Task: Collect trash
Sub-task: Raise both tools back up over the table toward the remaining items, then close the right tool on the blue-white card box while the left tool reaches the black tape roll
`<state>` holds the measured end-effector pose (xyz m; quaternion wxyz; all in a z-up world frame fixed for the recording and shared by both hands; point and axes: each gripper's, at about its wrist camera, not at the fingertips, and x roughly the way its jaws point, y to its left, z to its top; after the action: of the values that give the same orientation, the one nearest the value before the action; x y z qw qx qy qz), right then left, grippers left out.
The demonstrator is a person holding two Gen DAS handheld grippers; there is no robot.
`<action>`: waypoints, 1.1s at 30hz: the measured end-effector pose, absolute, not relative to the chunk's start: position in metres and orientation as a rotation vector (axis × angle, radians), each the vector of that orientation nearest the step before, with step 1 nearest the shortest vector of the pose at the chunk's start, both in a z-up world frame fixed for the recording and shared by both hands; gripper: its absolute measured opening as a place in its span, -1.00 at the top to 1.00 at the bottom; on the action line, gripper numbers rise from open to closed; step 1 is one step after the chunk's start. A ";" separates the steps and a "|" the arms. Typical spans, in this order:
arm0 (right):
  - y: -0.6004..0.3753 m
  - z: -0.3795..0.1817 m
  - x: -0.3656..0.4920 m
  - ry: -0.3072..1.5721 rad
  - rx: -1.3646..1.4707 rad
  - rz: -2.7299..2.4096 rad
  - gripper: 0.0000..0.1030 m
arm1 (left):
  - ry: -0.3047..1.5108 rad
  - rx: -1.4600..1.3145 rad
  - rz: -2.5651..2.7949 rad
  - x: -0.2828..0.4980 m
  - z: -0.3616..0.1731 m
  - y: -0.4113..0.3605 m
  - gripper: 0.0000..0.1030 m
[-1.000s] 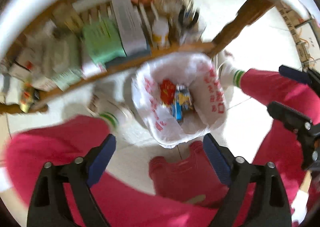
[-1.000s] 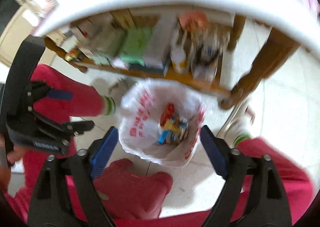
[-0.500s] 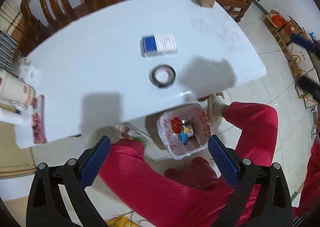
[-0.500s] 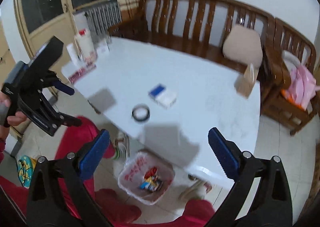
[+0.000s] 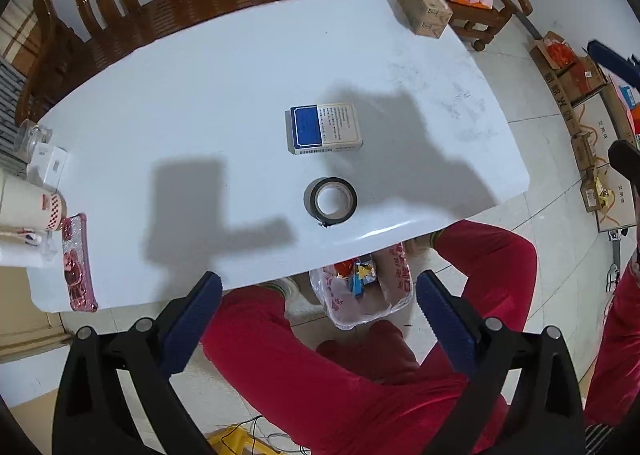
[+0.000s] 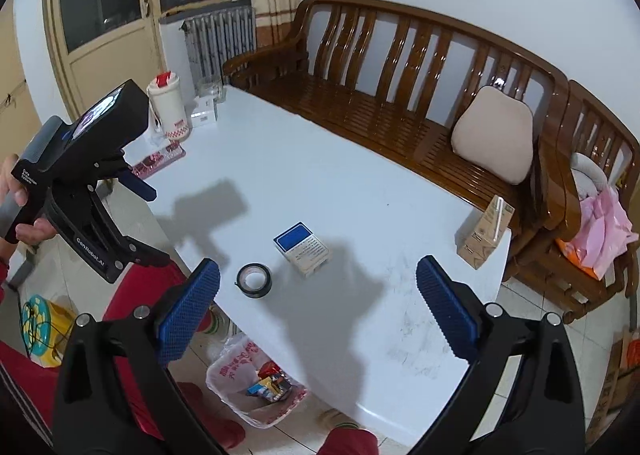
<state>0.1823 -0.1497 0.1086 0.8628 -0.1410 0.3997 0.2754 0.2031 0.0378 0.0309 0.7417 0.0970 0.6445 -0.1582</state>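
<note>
Two grippers are up in the air above the white bench (image 5: 200, 103), and both have their blue fingers spread wide with nothing between them. The left gripper (image 5: 318, 305) looks down at the near edge of the bench. The right gripper (image 6: 318, 303) looks across the bench from the other side, and in its view the left one shows as a black tool held in a bare hand (image 6: 24, 211). On the bench lie a blue and white paper box (image 5: 324, 129) and a black roll of tape (image 5: 330, 202), near each other but not touching. A small brown cardboard box (image 5: 424, 7) stands at the far corner. At the left end are a cream cup with a red and white pattern (image 5: 28, 205) and a pink shiny pouch (image 5: 76, 263). The trash (bright wrappers, red, yellow and blue) (image 5: 356, 275) sits inside a white plastic bag with red letters (image 5: 400, 279). That bag is on the tiled floor, partly under the near edge of the bench, between the person's red trouser legs (image 5: 320, 367). A brown wooden sofa (image 6: 400, 95) with a beige cushion (image 6: 492, 133) stands behind the bench.
</note>
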 end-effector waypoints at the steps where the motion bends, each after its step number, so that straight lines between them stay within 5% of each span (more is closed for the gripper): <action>1: -0.147 0.105 0.187 0.846 -0.305 0.583 -0.87 | 1.419 0.220 -0.344 0.206 0.027 0.037 -0.84; 33: -0.051 -0.088 0.306 1.207 -0.670 0.744 -0.87 | 1.616 0.182 -0.307 0.280 -0.125 0.048 -0.84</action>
<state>0.3063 -0.0515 -0.0882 0.7079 -0.3019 0.5435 0.3352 0.2802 0.0483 -0.1254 0.6769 0.0809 0.7188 -0.1367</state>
